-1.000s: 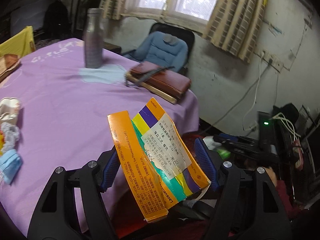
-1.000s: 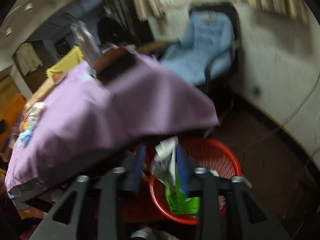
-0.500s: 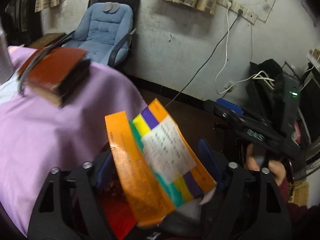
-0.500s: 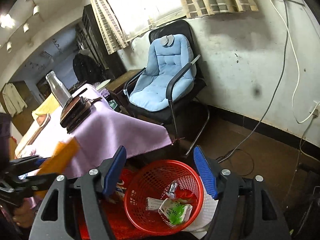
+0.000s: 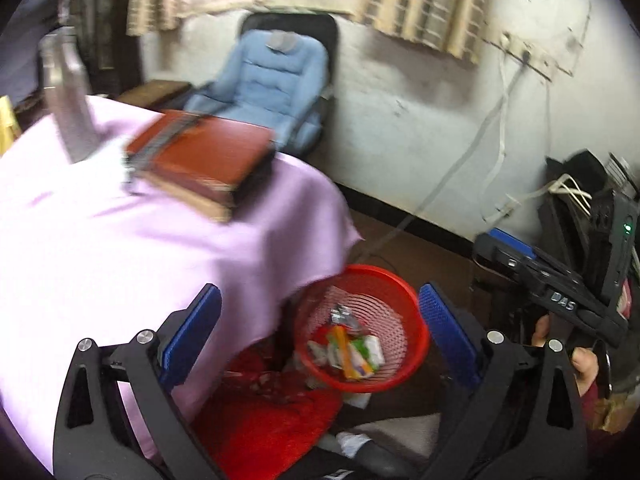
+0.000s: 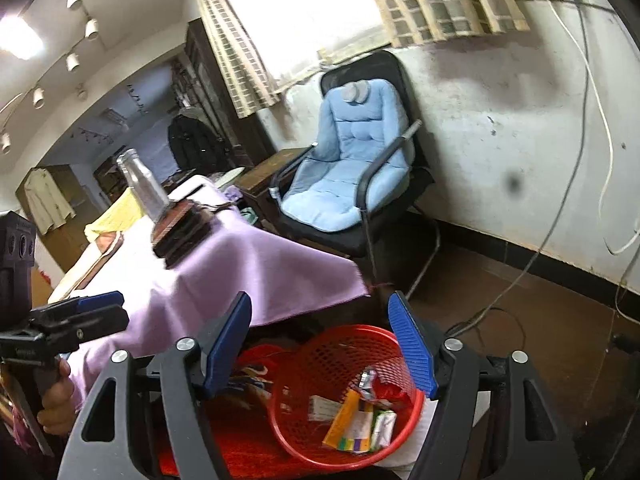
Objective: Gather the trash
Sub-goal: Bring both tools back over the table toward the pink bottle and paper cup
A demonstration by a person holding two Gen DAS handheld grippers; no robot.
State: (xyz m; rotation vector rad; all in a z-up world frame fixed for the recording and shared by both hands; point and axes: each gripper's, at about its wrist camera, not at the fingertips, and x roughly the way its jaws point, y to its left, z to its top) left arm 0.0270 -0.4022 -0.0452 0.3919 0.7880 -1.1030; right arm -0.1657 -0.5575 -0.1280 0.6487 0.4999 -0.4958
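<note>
A red mesh basket (image 5: pixel 360 269) (image 6: pixel 329 360) stands on the floor beside the table. In it lies an orange box with striped sides (image 5: pixel 347 354) (image 6: pixel 349 412) among green and white wrappers (image 6: pixel 383 426). My left gripper (image 5: pixel 320 332) hangs above the basket; its jaws are opening wide and nothing is between them. The jaws of my right gripper (image 6: pixel 320 344) are also opening, empty, over the basket's near side. Each gripper shows in the other's view, the left gripper (image 6: pixel 100 306) over the table edge and the right gripper (image 5: pixel 504 246) at far right.
A table under a purple cloth (image 5: pixel 120 240) holds a stack of brown books (image 5: pixel 200 160) and a metal bottle (image 5: pixel 68 92). A blue-cushioned chair (image 6: pixel 352 176) stands by the wall. Cables (image 6: pixel 500 300) trail on the floor, and a red mat (image 5: pixel 260 424) lies below the basket.
The orange box left my left gripper and now lies in the basket. Both grippers' jaws spread wider. The right gripper's green-and-white packet also dropped into the basket.
</note>
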